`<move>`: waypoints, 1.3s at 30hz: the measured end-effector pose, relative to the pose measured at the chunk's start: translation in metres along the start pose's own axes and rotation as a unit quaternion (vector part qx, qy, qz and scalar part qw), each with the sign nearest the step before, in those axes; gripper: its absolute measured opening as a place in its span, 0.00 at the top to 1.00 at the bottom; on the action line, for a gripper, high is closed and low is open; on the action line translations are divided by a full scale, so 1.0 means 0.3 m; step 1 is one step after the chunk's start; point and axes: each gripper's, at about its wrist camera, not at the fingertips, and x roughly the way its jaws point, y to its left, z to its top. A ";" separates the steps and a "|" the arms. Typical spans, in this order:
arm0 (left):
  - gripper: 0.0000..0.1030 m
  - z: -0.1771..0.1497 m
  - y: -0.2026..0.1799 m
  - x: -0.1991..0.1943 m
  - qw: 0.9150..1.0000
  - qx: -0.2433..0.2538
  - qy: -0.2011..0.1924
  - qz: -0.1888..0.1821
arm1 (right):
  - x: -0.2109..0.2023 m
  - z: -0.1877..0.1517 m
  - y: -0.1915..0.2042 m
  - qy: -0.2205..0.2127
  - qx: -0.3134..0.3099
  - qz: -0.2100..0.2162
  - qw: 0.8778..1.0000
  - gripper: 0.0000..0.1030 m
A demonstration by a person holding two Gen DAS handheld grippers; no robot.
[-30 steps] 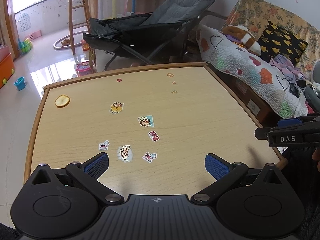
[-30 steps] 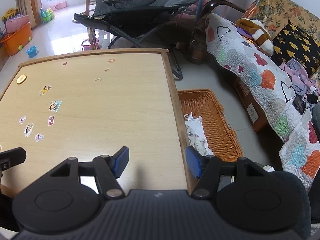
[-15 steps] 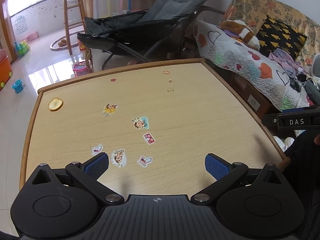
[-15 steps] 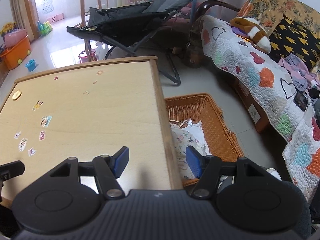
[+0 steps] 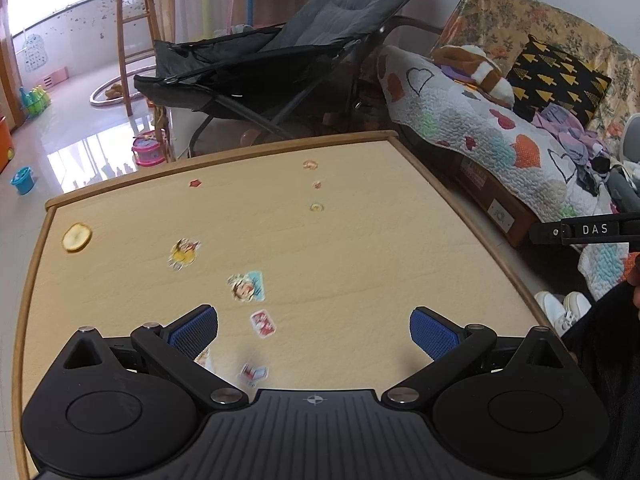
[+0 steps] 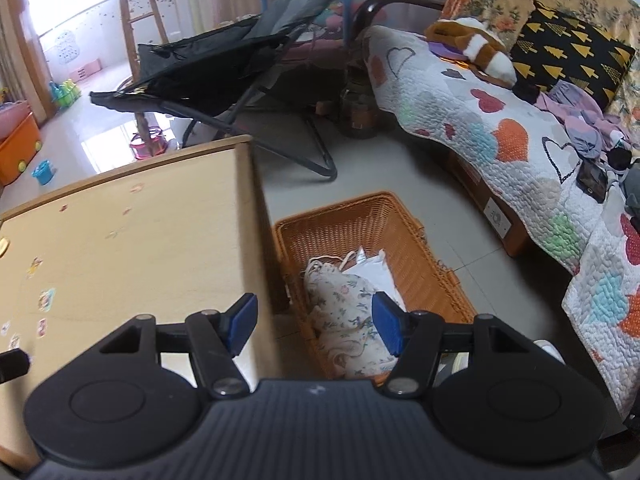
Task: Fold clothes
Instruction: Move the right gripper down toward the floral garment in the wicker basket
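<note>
1. The floral clothes [image 6: 346, 320] lie in the wicker basket [image 6: 420, 240] beside the counter [image 6: 140, 240], long axis running 12 to 6.
2. Their near end is hidden behind the right tongs [image 6: 314, 324].
3. Right tongs apart, empty; left tongs [image 5: 314, 332] apart over the counter.

A lived-in family living room in a home. A low wooden desk [image 5: 360, 248] dotted with children's cartoon stickers [image 5: 247, 286] stands on a glossy tiled floor. Beside it sits a wicker basket [image 6: 408, 232] holding floral clothes [image 6: 344, 312]. A sofa under a heart-patterned quilt [image 6: 472, 120] carries a black cushion [image 6: 568, 52] and a plush toy [image 6: 472, 44]. A grey folding lounge chair [image 5: 280, 60], a wooden stool [image 5: 132, 20], a toy drum [image 5: 148, 150] and a small blue bucket [image 5: 22, 180] fill the bright window side.
</note>
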 end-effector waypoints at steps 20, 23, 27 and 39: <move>0.00 0.163 -0.117 0.155 0.999 0.006 -0.023 -0.040 | 0.308 0.150 -0.146 0.044 0.006 -0.032 0.998 0.39; 0.00 0.191 -0.156 0.178 0.998 0.018 -0.028 -0.049 | 0.359 0.158 -0.153 0.056 0.000 -0.031 0.998 0.39; 0.00 0.233 -0.216 0.214 0.997 0.028 -0.036 -0.068 | 0.418 0.172 -0.167 0.072 -0.016 -0.019 0.997 0.39; 0.00 0.310 -0.394 0.371 0.992 0.052 -0.040 -0.109 | 0.615 0.183 -0.248 0.095 -0.024 0.010 0.995 0.39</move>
